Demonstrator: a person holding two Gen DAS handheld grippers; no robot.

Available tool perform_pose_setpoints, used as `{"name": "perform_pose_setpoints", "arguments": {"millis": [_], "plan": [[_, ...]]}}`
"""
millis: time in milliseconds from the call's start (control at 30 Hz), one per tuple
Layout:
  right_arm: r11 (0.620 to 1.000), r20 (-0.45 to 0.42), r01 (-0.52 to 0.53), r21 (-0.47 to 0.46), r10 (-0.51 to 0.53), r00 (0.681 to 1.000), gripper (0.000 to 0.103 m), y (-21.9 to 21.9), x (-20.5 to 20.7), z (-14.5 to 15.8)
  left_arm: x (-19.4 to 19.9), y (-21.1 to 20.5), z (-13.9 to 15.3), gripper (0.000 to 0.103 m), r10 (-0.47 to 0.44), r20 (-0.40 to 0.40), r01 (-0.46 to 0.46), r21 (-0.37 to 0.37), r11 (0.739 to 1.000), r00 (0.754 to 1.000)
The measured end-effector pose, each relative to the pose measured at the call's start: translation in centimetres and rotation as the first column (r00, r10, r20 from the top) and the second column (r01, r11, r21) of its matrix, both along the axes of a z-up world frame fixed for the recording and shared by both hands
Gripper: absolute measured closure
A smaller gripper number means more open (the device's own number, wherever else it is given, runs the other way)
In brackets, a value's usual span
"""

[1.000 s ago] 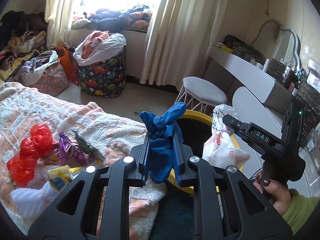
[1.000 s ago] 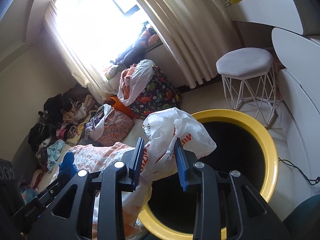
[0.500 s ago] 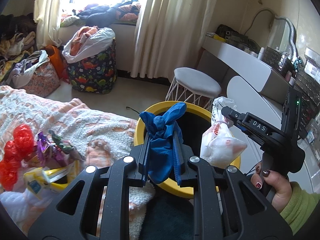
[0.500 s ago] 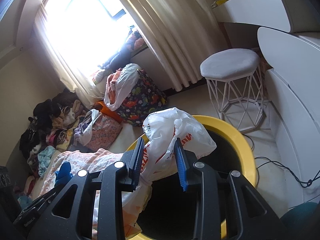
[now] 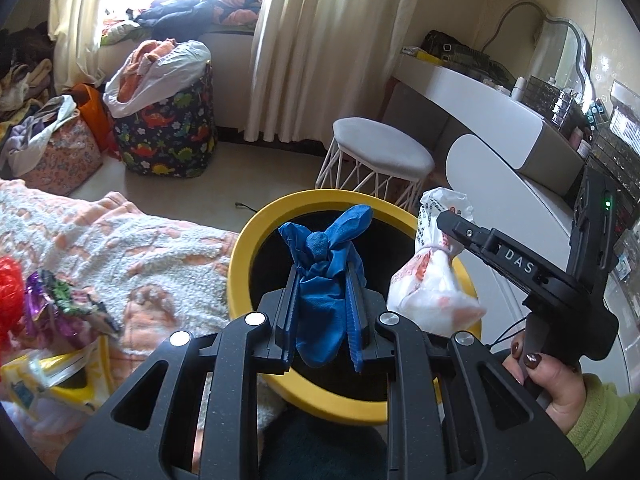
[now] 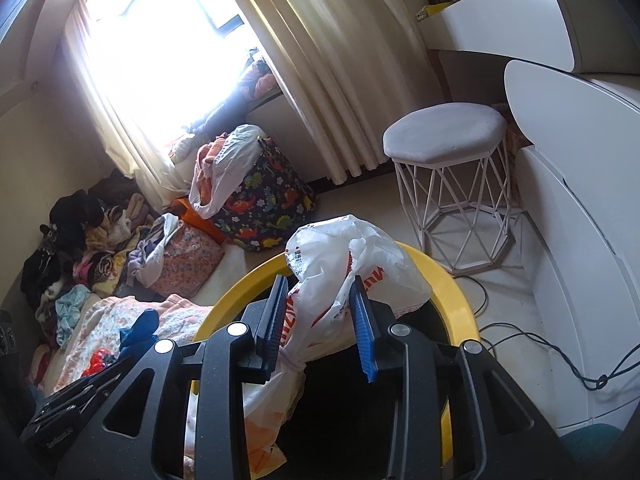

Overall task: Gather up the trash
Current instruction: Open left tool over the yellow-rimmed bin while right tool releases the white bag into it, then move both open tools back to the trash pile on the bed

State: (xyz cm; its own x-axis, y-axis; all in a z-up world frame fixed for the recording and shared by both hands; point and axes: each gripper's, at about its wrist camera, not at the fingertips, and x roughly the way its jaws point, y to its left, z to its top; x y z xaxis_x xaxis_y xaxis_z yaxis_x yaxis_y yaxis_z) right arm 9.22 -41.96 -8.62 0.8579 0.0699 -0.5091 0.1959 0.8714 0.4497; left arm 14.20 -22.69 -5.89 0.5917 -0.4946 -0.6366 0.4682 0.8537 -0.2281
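Logging one blue rubber glove (image 5: 320, 308), pinched between the pads of the left gripper (image 5: 322, 270) and dangling over the open mouth of the yellow-rimmed bin (image 5: 240, 264). Recording the left jaws as nearly together, clamped on the glove.

Logging one knotted white plastic bag (image 6: 340, 264) with orange print, sitting between the pads of the right gripper (image 6: 319, 280), above the far side of the same bin. Noting these jaws as having just been opening a little, with the bag's puffed top between them and its knot and body hanging below the pads. Observing one hand (image 5: 552, 376) with dark nail polish gripping the right handle, and a green sleeve (image 5: 600, 412) behind it.

Counting three loose items on the peach-and-white blanket (image 5: 120, 248) to the left of the bin: red plastic (image 5: 8, 284), a purple foil wrapper (image 5: 44, 296), a yellow packet (image 5: 52, 372).

Surveying outward: one grey-topped wire stool (image 5: 380, 152) just beyond the bin, one white vanity desk (image 5: 480, 96) with one mirror (image 5: 560, 52), one dinosaur-print hamper (image 5: 168, 128) stuffed with clothes, one floral bag (image 5: 56, 152) beside it, cream curtains (image 5: 320, 40) flanking a bright window, and one dark cable (image 6: 540, 340) trailing across the pale floor.
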Motion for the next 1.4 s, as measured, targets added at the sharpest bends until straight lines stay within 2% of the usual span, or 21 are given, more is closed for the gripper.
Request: {"name": "perform_pose_setpoints", "arguments": {"millis": [100, 167, 200, 233, 267, 333, 367, 433, 500, 633, 900, 1400], "plan": [[1.0, -0.014, -0.002, 0.014, 0.002, 1.0, 0.071, -0.1, 0.1, -0.3, 0.7, -0.3, -0.3, 0.089, -0.001, -0.004, 0.001, -0.003, 1.0, 1.0], [1.0, -0.021, -0.001, 0.03, 0.002, 1.0, 0.06, -0.4, 0.3, -0.5, 1.2, -0.5, -0.5, 0.089, 0.001, -0.008, -0.001, -0.009, 1.0, 1.0], [0.999, -0.022, 0.007, 0.038, -0.006, 1.0, 0.045, -0.5, 0.2, -0.6, 1.3, -0.6, -0.5, 0.083, 0.004, -0.009, -0.004, -0.011, 1.0, 1.0], [0.999, -0.02, 0.015, 0.043, -0.014, 1.0, 0.037, -0.5, 0.1, -0.6, 1.3, -0.5, -0.6, 0.075, 0.007, -0.01, -0.007, -0.016, 1.0, 1.0], [0.999, -0.021, 0.023, 0.043, -0.022, 1.0, 0.037, -0.6, 0.1, -0.6, 1.3, -0.4, -0.6, 0.07, 0.01, -0.009, -0.011, -0.02, 1.0, 1.0], [0.999, -0.027, 0.024, 0.043, -0.023, 0.999, 0.037, -0.4, 0.1, -0.7, 1.2, -0.3, -0.6, 0.05, 0.015, -0.002, -0.015, -0.025, 1.0, 1.0], [0.999, -0.03, 0.024, 0.042, -0.023, 0.999, 0.037, -0.4, 0.1, -0.7, 1.0, -0.2, -0.6, 0.046, 0.017, 0.001, -0.017, -0.027, 0.999, 1.0], [0.999, -0.031, 0.026, 0.037, -0.025, 0.999, 0.035, -0.2, 0.1, -0.6, 0.8, 0.1, -0.6, 0.022, 0.026, 0.005, -0.026, -0.031, 0.999, 1.0], [0.999, -0.033, 0.02, 0.03, -0.019, 0.999, 0.033, 0.1, 0.1, -0.6, 0.6, 0.6, -0.4, 0.012, 0.033, 0.01, -0.032, -0.045, 0.998, 0.999], [1.0, -0.029, 0.011, 0.013, -0.01, 1.0, 0.027, 0.8, 0.1, -0.4, 0.2, 1.4, -0.1, 0.011, 0.059, 0.023, -0.057, -0.044, 0.997, 0.998], [1.0, 0.003, -0.025, -0.006, 0.025, 1.0, 0.022, 2.5, -0.4, 0.4, -0.7, 4.3, 0.9, 0.011, 0.124, 0.057, -0.121, -0.06, 0.991, 0.991], [0.989, 0.048, -0.136, -0.064, 0.139, 0.989, 0.02, 6.8, -0.9, 2.1, -1.9, 8.9, 2.4, 0.011, 0.221, 0.099, -0.212, -0.096, 0.973, 0.97]]}}
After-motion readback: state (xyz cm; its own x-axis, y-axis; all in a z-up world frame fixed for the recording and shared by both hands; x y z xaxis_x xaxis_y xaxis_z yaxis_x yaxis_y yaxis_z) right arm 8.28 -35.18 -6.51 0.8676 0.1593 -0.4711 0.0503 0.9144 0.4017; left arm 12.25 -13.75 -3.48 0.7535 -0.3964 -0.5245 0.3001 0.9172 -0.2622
